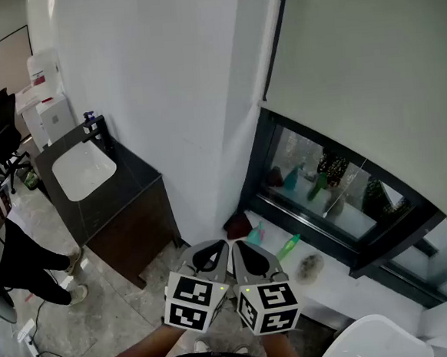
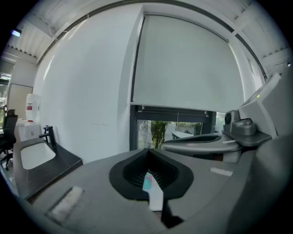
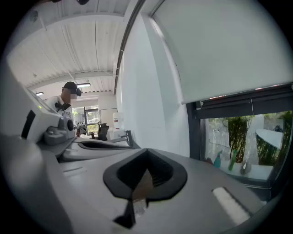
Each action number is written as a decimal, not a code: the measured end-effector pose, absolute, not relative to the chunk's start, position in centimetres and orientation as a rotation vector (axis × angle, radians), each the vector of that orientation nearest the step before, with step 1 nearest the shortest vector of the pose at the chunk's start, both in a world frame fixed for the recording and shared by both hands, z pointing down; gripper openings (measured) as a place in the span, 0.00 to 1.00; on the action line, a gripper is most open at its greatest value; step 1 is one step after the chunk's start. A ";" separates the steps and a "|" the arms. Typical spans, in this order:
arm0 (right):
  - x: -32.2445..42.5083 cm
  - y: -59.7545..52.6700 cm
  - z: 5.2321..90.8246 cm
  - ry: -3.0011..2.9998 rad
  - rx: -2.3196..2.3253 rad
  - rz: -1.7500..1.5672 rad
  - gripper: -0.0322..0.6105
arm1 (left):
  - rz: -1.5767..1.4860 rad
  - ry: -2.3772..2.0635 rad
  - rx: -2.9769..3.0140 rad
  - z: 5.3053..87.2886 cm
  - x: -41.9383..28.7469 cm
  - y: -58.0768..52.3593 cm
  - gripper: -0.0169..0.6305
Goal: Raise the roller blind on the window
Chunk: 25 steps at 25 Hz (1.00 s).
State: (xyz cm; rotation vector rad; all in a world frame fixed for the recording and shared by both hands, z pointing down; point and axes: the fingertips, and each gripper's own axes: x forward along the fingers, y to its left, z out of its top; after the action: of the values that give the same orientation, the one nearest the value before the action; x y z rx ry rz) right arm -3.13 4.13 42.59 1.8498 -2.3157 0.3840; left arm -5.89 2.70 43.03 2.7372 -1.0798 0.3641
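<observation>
**Head view:** The left gripper [image 1: 212,253] and right gripper [image 1: 249,256], grey plastic wedges topped with black-and-white marker cubes, are held side by side. Both are pinched closed and empty, well short of the window [image 1: 349,202]. The roller blind [image 1: 368,62], a flat, matt, pale-grey sheet, hangs over most of the glass, leaving bare only a low strip inside the dark frame. By my reckoning the raising has not begun and all of it is left to do. The white sill [image 1: 355,287] carries a teal spray bottle [image 1: 256,233] and a green spray bottle [image 1: 289,246].

**Left gripper view:** The ribbed black pads meet with nothing between them. The blind's straight bottom rail [image 2: 174,109] ends above a band of glass showing greenery [image 2: 158,132].

**Right gripper view:** These jaws are likewise closed on nothing. The blind fills the upper right, smooth and uncreased, beside a plain white wall [image 3: 155,91].
</observation>
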 end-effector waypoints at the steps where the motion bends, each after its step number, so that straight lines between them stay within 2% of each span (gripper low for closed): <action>1: -3.4 4.0 42.6 -2.313 1.855 0.384 0.05 | 0.366 -1.074 2.740 43.1 -6.1 2.6 0.02; 11: -4.2 2.2 43.0 -2.264 1.913 0.381 0.05 | 0.356 -1.025 2.756 43.2 -7.3 0.6 0.02; 25: -0.8 -4.0 42.3 -2.316 1.855 0.315 0.05 | 0.316 -1.036 2.746 42.4 -3.6 -5.2 0.02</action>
State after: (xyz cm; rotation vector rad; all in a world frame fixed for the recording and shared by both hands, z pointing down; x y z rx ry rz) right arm -0.78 -3.97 42.28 1.8551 -2.3158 0.3152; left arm -3.56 -5.23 42.37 2.7463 -1.0357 0.3161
